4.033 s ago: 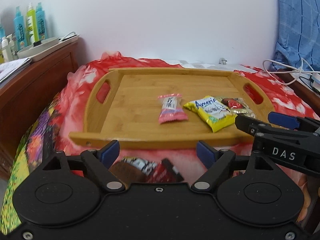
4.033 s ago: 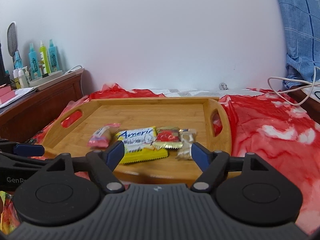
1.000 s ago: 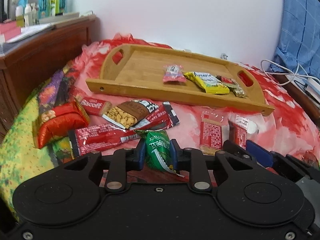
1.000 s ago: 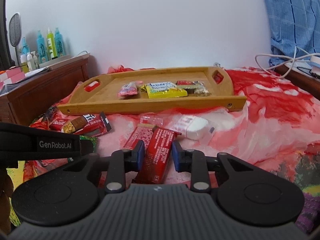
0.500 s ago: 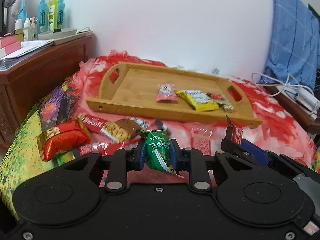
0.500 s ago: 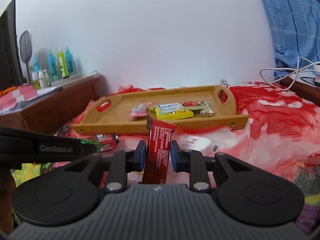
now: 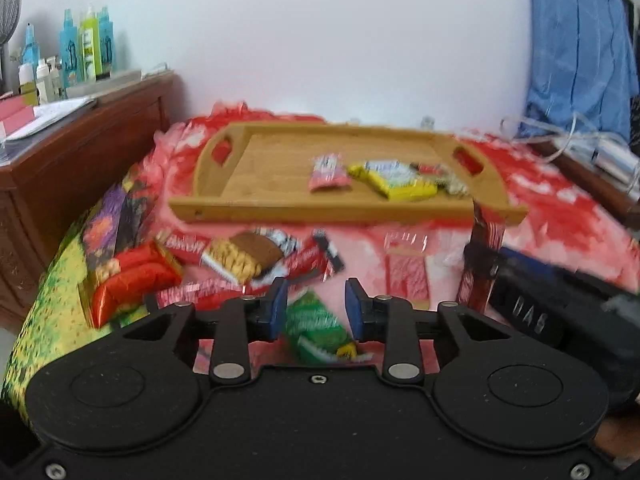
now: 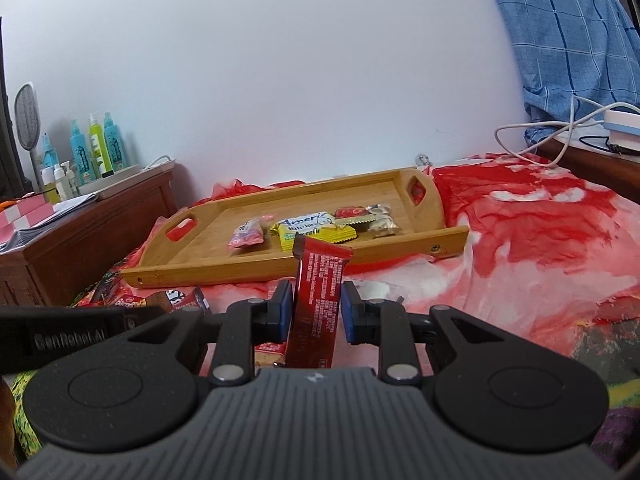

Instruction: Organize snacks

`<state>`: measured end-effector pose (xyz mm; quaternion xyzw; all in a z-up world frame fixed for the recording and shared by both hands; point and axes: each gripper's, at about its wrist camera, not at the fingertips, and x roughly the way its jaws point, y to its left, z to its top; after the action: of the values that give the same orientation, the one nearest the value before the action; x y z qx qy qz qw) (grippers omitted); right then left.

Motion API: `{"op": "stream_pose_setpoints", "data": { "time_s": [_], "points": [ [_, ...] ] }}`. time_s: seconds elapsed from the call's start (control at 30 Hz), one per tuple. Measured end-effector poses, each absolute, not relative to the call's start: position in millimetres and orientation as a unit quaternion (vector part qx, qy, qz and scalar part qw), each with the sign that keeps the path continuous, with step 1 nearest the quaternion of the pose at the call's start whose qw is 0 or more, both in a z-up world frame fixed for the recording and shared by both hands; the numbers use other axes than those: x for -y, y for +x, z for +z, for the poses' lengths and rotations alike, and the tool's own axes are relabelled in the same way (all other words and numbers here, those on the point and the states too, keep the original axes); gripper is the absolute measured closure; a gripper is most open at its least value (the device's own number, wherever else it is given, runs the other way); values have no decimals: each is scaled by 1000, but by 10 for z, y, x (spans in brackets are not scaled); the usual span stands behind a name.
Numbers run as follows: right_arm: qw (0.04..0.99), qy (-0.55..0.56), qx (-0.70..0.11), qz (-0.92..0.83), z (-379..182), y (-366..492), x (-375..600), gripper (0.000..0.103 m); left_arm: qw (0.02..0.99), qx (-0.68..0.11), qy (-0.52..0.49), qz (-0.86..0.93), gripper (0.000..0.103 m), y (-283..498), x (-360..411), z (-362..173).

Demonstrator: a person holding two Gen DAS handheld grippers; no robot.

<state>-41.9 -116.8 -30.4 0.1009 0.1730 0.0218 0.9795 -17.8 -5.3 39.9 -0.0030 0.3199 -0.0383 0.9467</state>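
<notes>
A bamboo tray [image 7: 260, 212] lies on the red bedspread with a pink packet [image 7: 328, 172], a yellow packet [image 7: 396, 182] and small candies in it. My left gripper [image 7: 314, 300] hovers in front of the tray and its jaws are opening. A blurred green packet [image 7: 316, 326] sits tilted low between the pads, which do not press on it. My right gripper [image 8: 314, 304] is shut on a dark red snack bar [image 8: 318, 292], held upright before the tray [image 8: 240, 272]. That bar [image 7: 486, 232] also shows at the right of the left wrist view.
Loose snacks lie on the bed before the tray: a brown biscuit packet [image 7: 244, 256], a red bag [image 7: 132, 280] and a red wafer packet [image 7: 406, 276]. A wooden cabinet [image 7: 60, 168] with bottles [image 7: 86, 52] stands left. Cables [image 7: 580, 140] and blue cloth [image 7: 580, 60] are right.
The left jaws have parted and the green packet has slipped lower between them. The right gripper has lifted the red bar off the bed and holds it upright.
</notes>
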Motion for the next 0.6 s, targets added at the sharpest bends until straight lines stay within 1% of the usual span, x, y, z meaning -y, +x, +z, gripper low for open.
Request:
{"op": "stream_pose_setpoints", "data": {
  "time_s": [0.17, 0.2, 0.23, 0.43, 0.53, 0.6],
  "points": [
    [979, 95, -180, 18, -314, -404, 1157, 77, 942, -334, 12, -20, 64, -192, 72, 287],
    [978, 94, -184, 17, -320, -398, 1155, 77, 942, -334, 9, -19, 60, -197, 67, 283],
    [977, 94, -190, 16, -331, -387, 1155, 77, 941, -338, 5, -19, 59, -193, 57, 278],
    [971, 98, -220, 14, -403, -326, 1150, 76, 937, -349, -11, -22, 58, -262, 44, 239],
    [967, 95, -235, 20, -442, -298, 1116, 73, 932, -362, -10, -18, 58, -203, 73, 174],
    [967, 90, -236, 24, -455, -297, 1080, 73, 930, -365, -23, -21, 59, -167, 69, 143]
  ]
}}
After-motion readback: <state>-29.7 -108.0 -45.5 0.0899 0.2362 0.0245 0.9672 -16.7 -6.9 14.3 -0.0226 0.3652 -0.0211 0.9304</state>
